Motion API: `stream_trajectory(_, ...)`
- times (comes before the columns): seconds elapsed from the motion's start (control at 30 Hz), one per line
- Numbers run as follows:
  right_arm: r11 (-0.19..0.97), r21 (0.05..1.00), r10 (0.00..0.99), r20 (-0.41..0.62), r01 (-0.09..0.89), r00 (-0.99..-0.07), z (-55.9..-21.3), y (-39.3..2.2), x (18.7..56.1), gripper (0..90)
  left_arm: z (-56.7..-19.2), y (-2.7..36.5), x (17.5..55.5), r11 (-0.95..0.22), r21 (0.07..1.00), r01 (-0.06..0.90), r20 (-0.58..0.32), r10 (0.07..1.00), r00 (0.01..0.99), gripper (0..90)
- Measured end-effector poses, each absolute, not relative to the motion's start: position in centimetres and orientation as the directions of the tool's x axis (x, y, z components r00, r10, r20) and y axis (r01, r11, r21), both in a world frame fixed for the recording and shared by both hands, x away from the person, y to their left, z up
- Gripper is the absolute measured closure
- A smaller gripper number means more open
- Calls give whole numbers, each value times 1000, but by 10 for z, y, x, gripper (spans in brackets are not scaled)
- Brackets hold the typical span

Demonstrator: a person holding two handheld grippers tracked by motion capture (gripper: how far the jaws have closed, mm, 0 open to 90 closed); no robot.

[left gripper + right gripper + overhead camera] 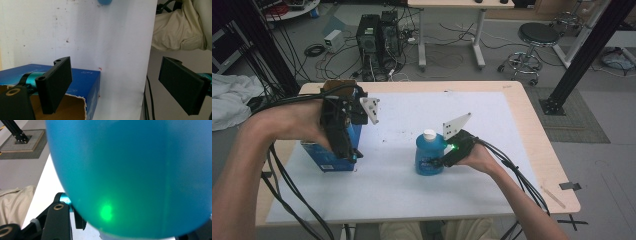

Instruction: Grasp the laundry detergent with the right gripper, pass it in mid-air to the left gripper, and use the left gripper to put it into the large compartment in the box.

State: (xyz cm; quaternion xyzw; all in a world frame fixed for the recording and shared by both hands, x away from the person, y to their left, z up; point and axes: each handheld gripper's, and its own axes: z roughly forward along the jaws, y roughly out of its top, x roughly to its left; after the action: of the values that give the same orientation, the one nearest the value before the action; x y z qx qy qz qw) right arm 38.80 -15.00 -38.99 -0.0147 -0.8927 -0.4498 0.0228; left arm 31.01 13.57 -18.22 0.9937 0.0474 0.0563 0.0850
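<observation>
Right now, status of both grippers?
Left gripper: open, holding nothing, above the torn blue box.
Right gripper: closed on the blue bottle, which stands on the table.

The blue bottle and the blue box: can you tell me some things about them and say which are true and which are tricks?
1. The blue bottle has a white cap. True.
2. The bottle lies on its side. False: it stands upright on the white sheet.
3. The right gripper is closed around the bottle. True.
4. The left gripper squeezes the blue box. False: its jaws stand wide apart, one over the box's open top.
5. The box is to the right of the bottle in the high view. False: it is to the left.
</observation>
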Motion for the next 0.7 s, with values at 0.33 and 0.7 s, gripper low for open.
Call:
stream_trajectory(0.33,588,808,-6,46,34,-999,-390,-150,389,443,-182,136,308,-981,175,83,109,103,989,117)
stream_trajectory(0.7,588,807,6,50,44,-999,-389,-150,389,467,-178,134,308,-977,192,89,119,113,986,117)
